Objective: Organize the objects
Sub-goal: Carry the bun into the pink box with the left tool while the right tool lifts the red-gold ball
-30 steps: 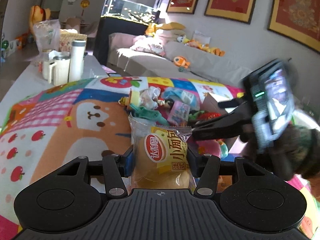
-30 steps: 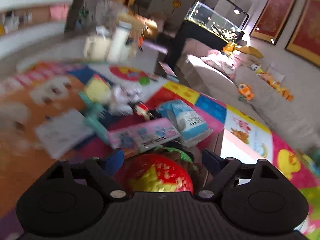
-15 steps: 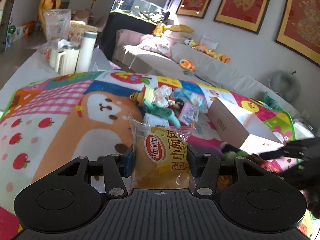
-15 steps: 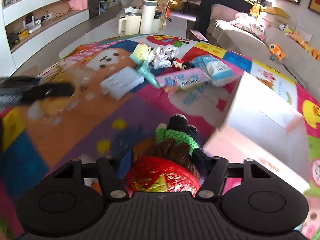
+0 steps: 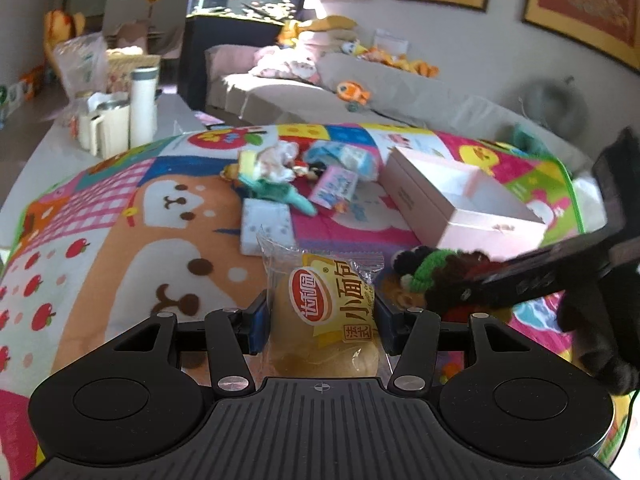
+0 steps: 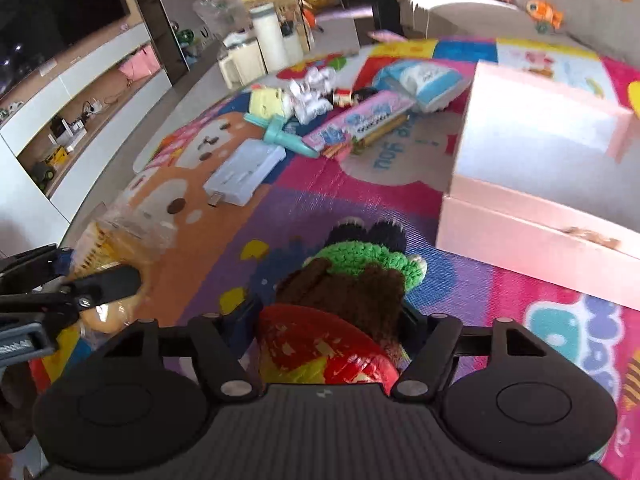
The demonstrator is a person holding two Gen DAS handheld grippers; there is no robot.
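Observation:
My left gripper [image 5: 320, 316] is shut on a wrapped yellow bun [image 5: 312, 300] and holds it above the colourful play mat [image 5: 120, 240]. Beside it to the right, the right gripper [image 6: 328, 316] holds a crocheted doll [image 6: 352, 280] with a brown head, green scarf and red body. Its jaws are closing on the doll, which fills the gap between the pads. In the left wrist view the doll [image 5: 432, 276] hangs just right of the bun. The open pink box [image 6: 520, 232] stands close ahead on the right. The bun [image 6: 116, 232] also shows at the left of the right wrist view.
A pile lies further back on the mat: a white case [image 5: 266, 226], a teal toy [image 5: 280, 192], a pink packet [image 5: 336, 184] and a blue tissue pack [image 5: 348, 158]. A white flask [image 5: 142, 100] and jugs stand beyond the mat's far left edge. A sofa with toys runs behind.
The right gripper swung away from the pile with the doll, tilted down and narrowed its jaws; it now hangs beside the bun, near the box's front. The left gripper shifted slightly, still gripping the bun.

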